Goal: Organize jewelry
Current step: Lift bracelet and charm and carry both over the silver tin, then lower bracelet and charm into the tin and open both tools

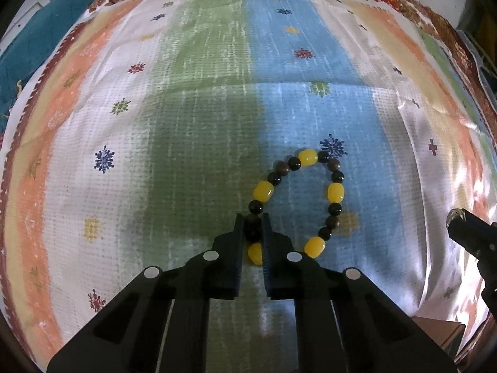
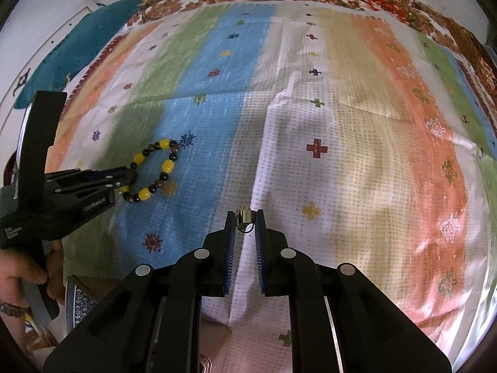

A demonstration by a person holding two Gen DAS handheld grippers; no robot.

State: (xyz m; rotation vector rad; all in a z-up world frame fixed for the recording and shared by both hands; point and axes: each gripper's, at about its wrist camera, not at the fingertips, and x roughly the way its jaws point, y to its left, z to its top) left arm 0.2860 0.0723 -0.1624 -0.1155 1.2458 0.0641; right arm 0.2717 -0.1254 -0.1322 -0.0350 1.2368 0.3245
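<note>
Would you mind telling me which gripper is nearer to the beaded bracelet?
Left. The left gripper is shut on the beaded bracelet at its near edge; the right gripper sits apart to its right, shut on a small metal piece.

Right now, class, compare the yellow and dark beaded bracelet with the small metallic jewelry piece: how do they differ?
The yellow and dark beaded bracelet is a large ring of beads lying on the striped mat; the small metallic jewelry piece is tiny and compact. The bracelet is pinched at one side by the left gripper, while the metallic piece sits wholly between the right gripper fingertips. Both are gripped.
</note>
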